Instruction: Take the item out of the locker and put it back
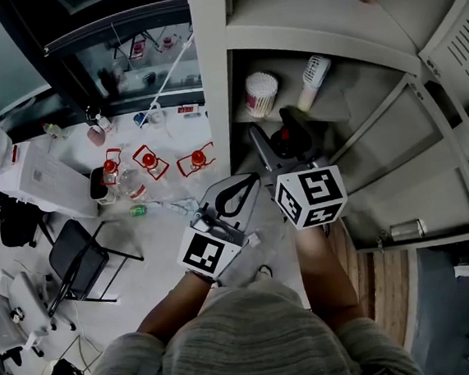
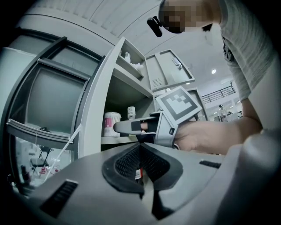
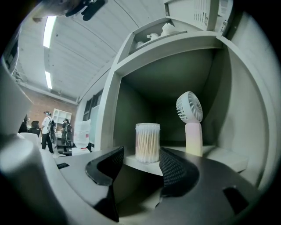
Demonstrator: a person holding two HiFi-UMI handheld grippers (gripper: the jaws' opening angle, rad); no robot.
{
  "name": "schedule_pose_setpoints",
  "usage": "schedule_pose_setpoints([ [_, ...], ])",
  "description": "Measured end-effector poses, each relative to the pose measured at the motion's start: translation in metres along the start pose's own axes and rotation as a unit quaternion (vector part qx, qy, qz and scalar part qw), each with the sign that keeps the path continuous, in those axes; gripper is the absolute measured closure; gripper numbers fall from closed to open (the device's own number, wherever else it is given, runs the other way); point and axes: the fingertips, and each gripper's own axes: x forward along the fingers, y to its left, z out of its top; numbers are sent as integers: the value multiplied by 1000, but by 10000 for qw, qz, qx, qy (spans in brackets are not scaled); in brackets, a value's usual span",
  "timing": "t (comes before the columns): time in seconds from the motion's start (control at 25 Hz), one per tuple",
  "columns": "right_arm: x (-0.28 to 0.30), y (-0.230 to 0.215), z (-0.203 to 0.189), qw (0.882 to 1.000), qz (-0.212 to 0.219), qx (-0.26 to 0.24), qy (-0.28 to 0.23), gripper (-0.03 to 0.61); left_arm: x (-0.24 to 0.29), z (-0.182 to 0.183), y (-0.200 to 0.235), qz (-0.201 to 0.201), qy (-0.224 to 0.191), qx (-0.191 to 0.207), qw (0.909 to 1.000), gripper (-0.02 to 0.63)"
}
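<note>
reaching for the cotton swab jar [image 3: 147, 143] in the locker [image 3: 228, 88], right tongs [image 3: 141, 154] wide; next, advance and squeeze. left tongs [image 2: 140, 151] pressed together.

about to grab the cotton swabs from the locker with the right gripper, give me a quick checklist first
1. Locker door swung open, way in free: ok.
2. Right gripper jaws apart, nothing between the pads: ok.
3. Cotton swab jar upright near the front edge of the shelf, lined up with the gap between the jaws: ok.
4. Handheld fan stands apart from the jar, on its right, out of the approach line: ok.
5. Left gripper shut, holding nothing, outside the locker: ok.
6. Jaws wide enough to pass round the jar: cannot tell from here.
</note>
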Motion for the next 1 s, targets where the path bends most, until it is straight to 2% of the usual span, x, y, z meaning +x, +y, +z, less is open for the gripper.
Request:
schedule_pose_setpoints([
  [0.48, -45, 25, 25, 9979, 246, -323, -499, 329, -1, 7, -5, 16, -76, -63, 10000, 606],
  [0.72, -71, 40, 31, 9953, 412, -459, -742, 434, -6, 11, -7, 16, -114, -59, 9999, 606],
  [1.0, -91, 47, 22, 9948, 455, -557, -725, 516, -8, 14, -10, -5, -152, -64, 9999, 606],
])
